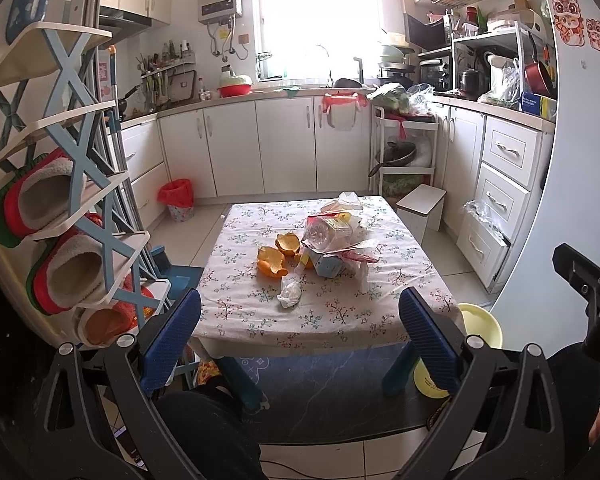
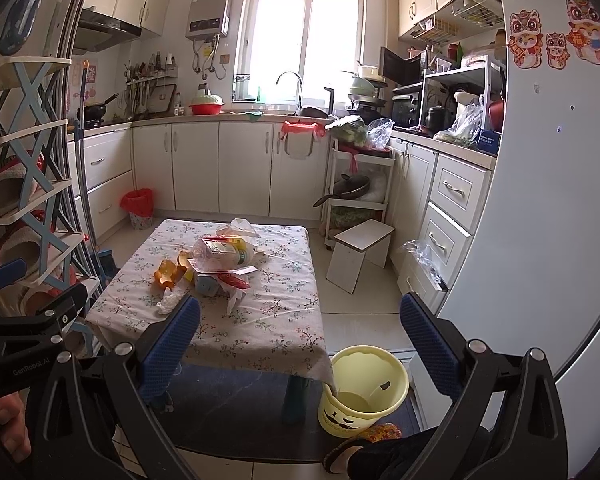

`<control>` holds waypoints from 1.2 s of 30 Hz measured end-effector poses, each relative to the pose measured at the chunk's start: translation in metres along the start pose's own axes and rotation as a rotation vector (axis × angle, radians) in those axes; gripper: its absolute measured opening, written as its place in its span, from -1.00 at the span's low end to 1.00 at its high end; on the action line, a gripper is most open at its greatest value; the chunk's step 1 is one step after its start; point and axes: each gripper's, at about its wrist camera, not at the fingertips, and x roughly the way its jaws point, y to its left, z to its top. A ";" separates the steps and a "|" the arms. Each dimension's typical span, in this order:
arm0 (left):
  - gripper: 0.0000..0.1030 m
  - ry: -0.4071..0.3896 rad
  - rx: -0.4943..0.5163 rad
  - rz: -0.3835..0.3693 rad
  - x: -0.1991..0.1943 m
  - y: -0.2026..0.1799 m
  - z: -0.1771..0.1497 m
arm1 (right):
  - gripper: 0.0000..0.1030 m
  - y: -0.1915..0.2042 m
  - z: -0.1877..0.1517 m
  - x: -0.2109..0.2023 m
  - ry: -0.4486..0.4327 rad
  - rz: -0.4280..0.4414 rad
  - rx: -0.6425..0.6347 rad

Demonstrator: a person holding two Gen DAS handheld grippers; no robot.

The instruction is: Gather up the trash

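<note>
While the yellow bin is standing on the floor by the table's near right corner, seemingly empty, trash is lying near the tabletop's middle: orange peels, a plastic bottle, a crumpled tissue. Both the left gripper and right gripper are hovering short of the near edge, jaws wide apart, gripping nothing.

Trash is piled mid-surface: orange peels (curled, hollow side up) at the left, a crumpled white tissue nearest the front edge, and a clear plastic bottle on its side atop wrappers. A yellow bin stands upright on the floor beside the surface's corner.
</note>
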 end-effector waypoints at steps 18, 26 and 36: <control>0.85 -0.019 -0.021 -0.008 -0.012 0.008 0.003 | 0.86 0.009 0.001 -0.006 -0.015 0.000 -0.012; 0.85 0.054 -0.077 0.047 0.030 0.052 0.001 | 0.86 0.009 -0.006 0.032 0.024 0.080 -0.045; 0.84 0.223 -0.105 0.080 0.151 0.084 -0.015 | 0.86 0.009 -0.026 0.163 0.203 0.312 0.017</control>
